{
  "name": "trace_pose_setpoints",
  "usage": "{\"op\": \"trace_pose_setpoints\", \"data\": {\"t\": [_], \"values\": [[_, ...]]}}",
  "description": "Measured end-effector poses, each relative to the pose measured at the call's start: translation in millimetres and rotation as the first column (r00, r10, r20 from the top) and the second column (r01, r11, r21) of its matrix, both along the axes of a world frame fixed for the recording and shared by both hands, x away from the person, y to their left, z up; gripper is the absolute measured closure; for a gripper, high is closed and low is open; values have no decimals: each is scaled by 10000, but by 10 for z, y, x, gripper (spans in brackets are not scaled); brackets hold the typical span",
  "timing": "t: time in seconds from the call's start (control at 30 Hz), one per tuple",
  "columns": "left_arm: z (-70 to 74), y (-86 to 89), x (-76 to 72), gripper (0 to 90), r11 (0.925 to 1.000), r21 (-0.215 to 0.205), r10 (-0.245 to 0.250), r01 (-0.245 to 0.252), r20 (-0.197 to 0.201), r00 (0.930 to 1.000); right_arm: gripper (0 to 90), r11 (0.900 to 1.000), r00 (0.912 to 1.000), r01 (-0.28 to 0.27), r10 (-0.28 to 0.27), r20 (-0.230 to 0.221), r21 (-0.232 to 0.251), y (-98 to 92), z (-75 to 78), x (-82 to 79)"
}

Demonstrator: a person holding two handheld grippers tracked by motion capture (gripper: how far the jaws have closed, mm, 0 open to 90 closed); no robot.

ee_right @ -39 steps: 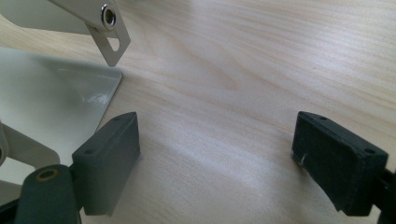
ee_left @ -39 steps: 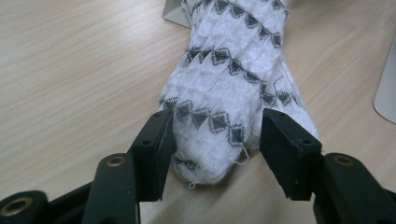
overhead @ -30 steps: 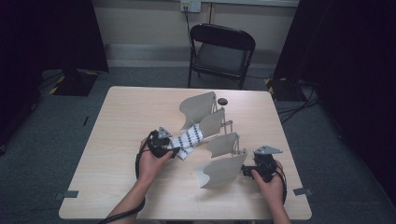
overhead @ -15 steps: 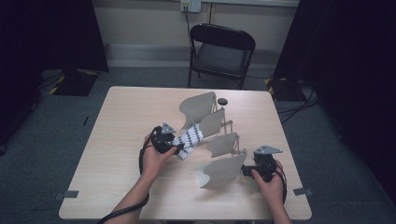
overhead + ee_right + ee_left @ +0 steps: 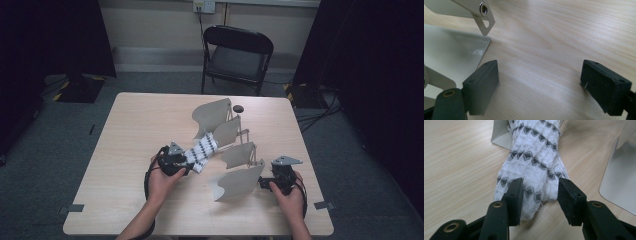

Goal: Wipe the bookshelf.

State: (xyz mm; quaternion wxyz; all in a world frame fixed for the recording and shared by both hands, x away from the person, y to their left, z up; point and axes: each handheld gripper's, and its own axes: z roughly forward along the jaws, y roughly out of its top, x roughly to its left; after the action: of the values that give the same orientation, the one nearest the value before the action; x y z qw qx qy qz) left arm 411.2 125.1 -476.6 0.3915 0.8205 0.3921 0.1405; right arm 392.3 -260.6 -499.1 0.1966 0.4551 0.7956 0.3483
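The rolled white cloth with black diamond bands point(image 5: 534, 167) lies on the counter point(image 5: 130, 130), its far end tucked between the curved beige plates of the rack point(image 5: 235, 150) and its near end between the jaws of the left tongs point(image 5: 540, 192). Those jaws have just been closing; one pad touches the cloth, the other stands just off it. The right tongs point(image 5: 539, 85) rest just right of the rack's nearest plate point(image 5: 449, 50), spread wide over bare wood.

recording room or lab. black curtains point(image 5: 55, 35) at both sides, grey carpet point(image 5: 65, 130), folding chair point(image 5: 237, 55), taped wooden table point(image 5: 135, 130).
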Motion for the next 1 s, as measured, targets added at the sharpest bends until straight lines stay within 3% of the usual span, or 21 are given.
{"op": "trace_pose_setpoints", "data": {"t": [0.17, 0.37, 0.53, 0.77, 1.0], "values": [[67, -27, -62, 572, 9985, 380, -397, 394, 87, 9992, 145, 10000, 10000, -13, 13, 4, -6, -1, 0, 0], [-56, -52, -25, 578, 9994, 45, -343, 346, -503, 9981, 144, 10000, 10000, -17, 17, 7, -10, 0, 0, 0], [-72, -54, 55, 565, 9997, 63, -211, 215, -557, 9982, 145, 10000, 10000, -18, 18, 7, -10, -1, 0, 1], [-50, -64, 208, 504, 9973, 710, -124, 160, -497, 9987, 145, 10000, 10000, -29, 29, 18, -7, 1, -1, 4], [-57, -140, 374, 504, 9969, 780, -108, 140, -415, 9991, 144, 10000, 10000, -32, 32, 20, -8, 3, -1, 7]]}}
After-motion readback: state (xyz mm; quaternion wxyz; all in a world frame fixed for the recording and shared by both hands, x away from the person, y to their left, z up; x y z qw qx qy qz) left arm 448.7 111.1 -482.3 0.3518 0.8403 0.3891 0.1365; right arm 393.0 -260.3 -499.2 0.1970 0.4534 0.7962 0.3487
